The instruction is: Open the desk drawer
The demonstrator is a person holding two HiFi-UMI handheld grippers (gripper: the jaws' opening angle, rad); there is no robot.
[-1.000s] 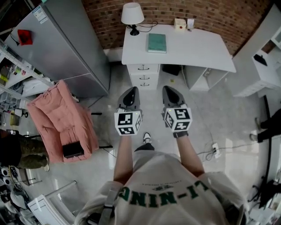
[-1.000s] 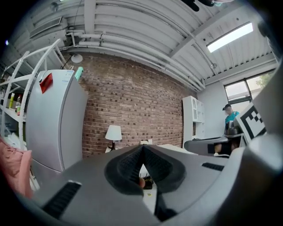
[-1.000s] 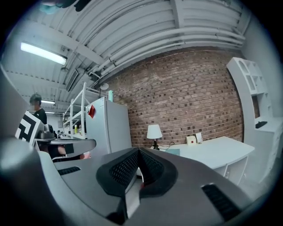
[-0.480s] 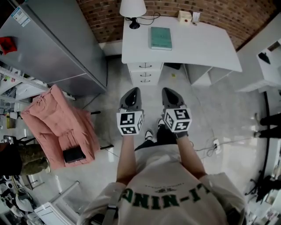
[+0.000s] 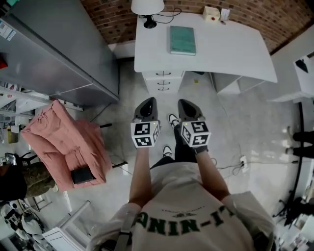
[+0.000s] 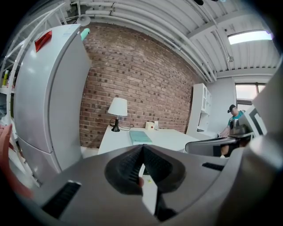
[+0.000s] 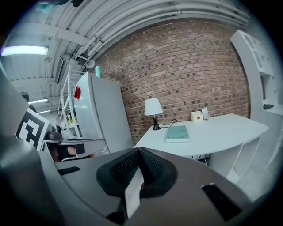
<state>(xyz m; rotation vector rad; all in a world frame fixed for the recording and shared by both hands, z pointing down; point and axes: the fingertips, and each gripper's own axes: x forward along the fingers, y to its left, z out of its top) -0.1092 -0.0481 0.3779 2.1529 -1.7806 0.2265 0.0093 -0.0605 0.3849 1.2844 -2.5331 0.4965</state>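
Note:
A white desk stands against the brick wall, and its drawer unit with three closed drawers sits under its left end. My left gripper and right gripper hang side by side over the floor, well short of the drawers, both pointing at the desk. Each is shut with nothing between its jaws. In the left gripper view the jaws meet over the desk. The right gripper view shows the desk too. The drawers are hidden behind the jaws in both gripper views.
On the desk lie a teal book, a white lamp and a small box. A grey fridge stands at the left, and a chair draped in pink cloth beside it. Open floor lies between me and the drawers.
The person has stepped toward the desk, which now sits closer in the head view. Both grippers moved forward with the person and stayed shut.

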